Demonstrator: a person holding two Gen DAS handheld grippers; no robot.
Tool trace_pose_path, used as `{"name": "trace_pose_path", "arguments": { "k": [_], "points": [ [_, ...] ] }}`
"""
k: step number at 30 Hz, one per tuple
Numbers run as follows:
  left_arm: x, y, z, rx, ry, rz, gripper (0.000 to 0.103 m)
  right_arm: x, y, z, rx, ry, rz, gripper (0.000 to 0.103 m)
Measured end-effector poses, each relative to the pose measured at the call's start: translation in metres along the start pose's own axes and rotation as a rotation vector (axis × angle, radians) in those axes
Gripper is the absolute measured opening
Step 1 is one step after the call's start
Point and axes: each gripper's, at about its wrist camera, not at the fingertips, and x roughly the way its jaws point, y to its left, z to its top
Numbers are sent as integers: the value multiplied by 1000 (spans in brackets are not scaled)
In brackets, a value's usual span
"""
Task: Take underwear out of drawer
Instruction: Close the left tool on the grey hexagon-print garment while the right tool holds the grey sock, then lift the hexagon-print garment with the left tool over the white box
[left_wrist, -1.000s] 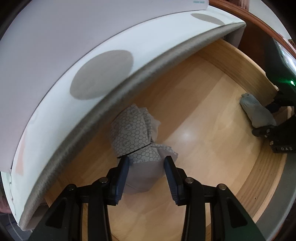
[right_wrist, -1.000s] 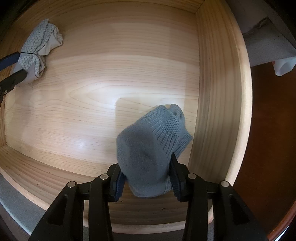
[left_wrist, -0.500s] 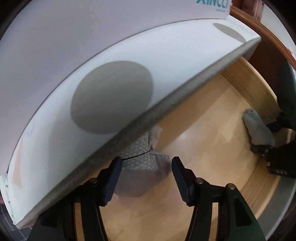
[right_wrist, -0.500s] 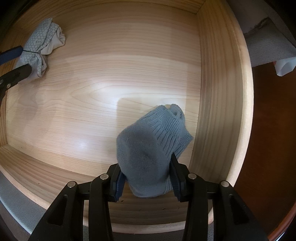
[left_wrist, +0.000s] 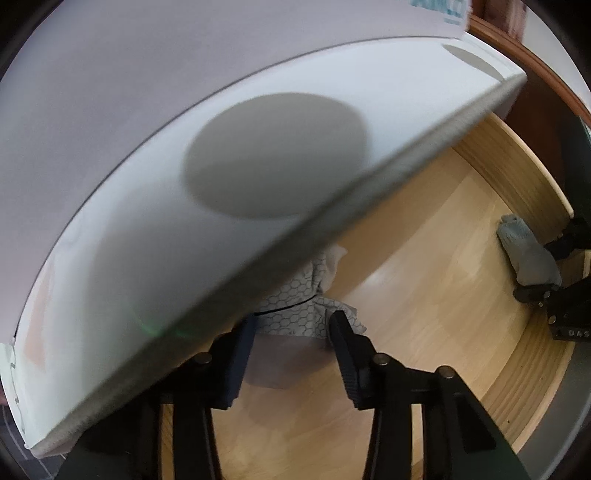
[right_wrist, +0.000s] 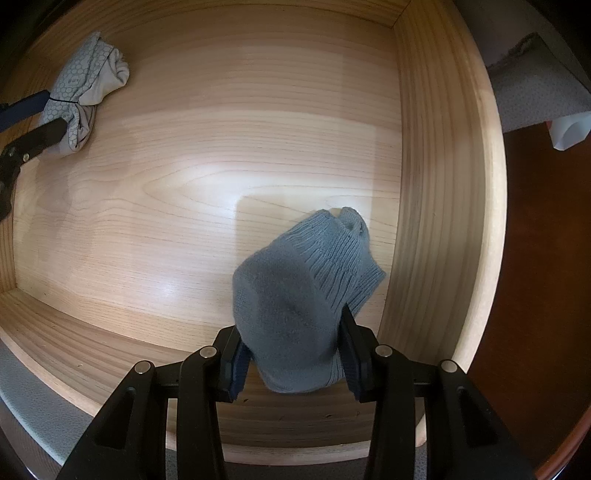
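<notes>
- Pale wood makes up the drawer (right_wrist: 443, 155), open and seen from above, with its bare floor lit in the middle and its walls rising on all sides.
- White with a grey felt-like edge, a panel (left_wrist: 221, 110) bearing a large grey disc overhangs the drawer in the left wrist view and hides part of what lies below.
- Blue-grey knit, a sock (right_wrist: 295, 295) with a ribbed cuff sits near the drawer's right wall, clamped in the right gripper (right_wrist: 291, 354); both pads press its sides and the jaws are narrow around it.
- Grey cloth printed with a honeycomb pattern, the underwear (right_wrist: 85, 92) is a bundle tied with a thin dark band, lying on the drawer floor in the far left corner, well apart from the sock.
- Black with blue pads, the left gripper (left_wrist: 291, 350) straddles the bundle's lower end; its jaws are closing with the cloth between them, and the right wrist view shows its fingers (right_wrist: 44, 134) against the bundle on either side.
</notes>
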Motion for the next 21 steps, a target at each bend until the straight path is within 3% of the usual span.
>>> {"name": "trace_pose_path", "arguments": {
  "k": [1,21],
  "points": [
    [-2,5,-3,-7,0,5,31,0,0,0,0,0,0,40],
    [-24,12,-50,-50,157,-34,29,0,1,1,-2,0,1,40]
  ]
}}
